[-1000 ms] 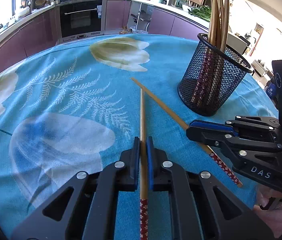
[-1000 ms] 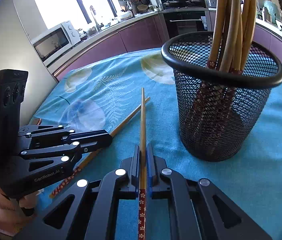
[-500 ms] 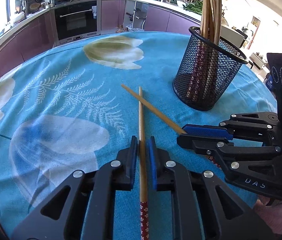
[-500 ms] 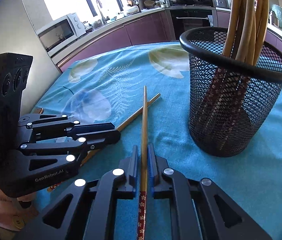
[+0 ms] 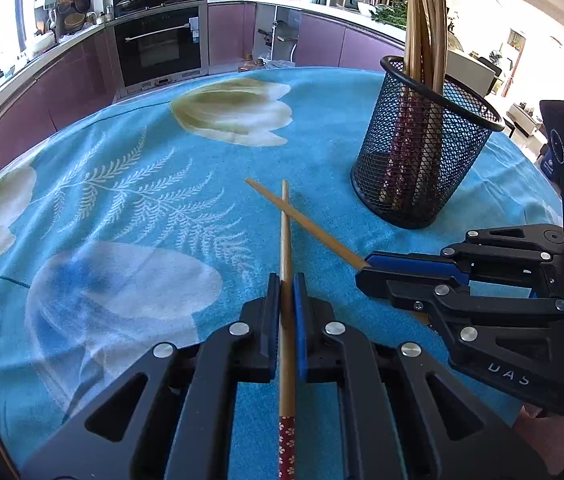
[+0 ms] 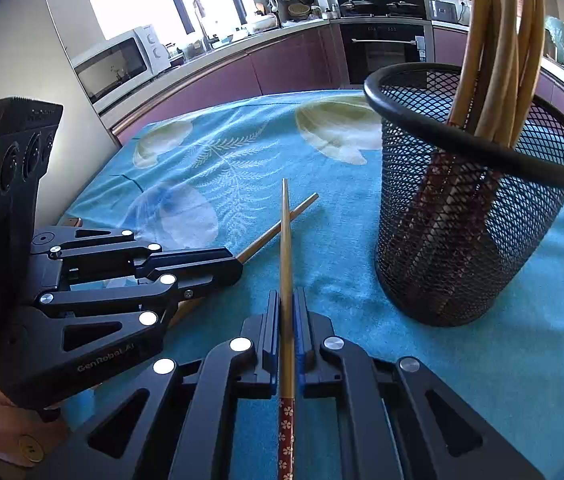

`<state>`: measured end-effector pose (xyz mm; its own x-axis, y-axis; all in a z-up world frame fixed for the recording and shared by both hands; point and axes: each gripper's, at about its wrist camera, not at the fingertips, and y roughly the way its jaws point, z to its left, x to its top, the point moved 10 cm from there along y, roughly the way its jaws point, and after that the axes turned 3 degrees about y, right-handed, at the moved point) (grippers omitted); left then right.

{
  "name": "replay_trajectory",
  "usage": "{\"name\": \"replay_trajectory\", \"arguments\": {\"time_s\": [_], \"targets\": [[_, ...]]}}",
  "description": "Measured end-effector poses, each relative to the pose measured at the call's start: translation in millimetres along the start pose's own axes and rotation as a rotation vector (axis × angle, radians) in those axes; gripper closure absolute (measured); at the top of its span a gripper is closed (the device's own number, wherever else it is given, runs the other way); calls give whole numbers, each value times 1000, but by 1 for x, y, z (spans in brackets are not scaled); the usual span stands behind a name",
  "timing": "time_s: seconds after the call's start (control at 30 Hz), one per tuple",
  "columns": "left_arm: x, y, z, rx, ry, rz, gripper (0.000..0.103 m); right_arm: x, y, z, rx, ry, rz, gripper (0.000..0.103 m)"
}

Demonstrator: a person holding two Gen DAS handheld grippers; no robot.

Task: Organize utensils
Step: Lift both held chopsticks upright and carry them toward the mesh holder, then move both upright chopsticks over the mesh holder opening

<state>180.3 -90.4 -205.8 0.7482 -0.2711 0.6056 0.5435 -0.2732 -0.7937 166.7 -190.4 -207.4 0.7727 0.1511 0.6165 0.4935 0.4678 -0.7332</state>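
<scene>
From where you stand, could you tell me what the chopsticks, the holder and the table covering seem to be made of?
Chopsticks: likely bamboo or wood, a smooth tan shaft with a red flower-patterned end, perhaps lacquer or print.
Holder: apparently metal mesh, painted matte black, with a solid rolled rim; you can see through it.
Covering: cloth, probably terry, with a fuzzy napped surface printed with pale flowers on blue.

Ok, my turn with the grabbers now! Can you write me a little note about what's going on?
Left gripper: shut on one chopstick.
Right gripper: shut on the other chopstick.
The two tips cross over the blue tablecloth.
The mesh holder stands upright to the right of both grippers.
Done: several chopsticks already stand in the holder.
Left: put these two in as well. I can see no other loose ones.
</scene>
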Motion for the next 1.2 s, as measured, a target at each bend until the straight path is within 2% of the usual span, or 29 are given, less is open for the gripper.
{"name": "replay_trajectory", "arguments": {"time_s": [0.47, 1.2], "targets": [[11, -31, -9, -33, 4, -68, 96, 12, -38, 9, 52, -8, -95, 97], [36, -94, -35, -237, 8, -186, 96, 30, -93, -2, 81, 30, -237, 97]]}}
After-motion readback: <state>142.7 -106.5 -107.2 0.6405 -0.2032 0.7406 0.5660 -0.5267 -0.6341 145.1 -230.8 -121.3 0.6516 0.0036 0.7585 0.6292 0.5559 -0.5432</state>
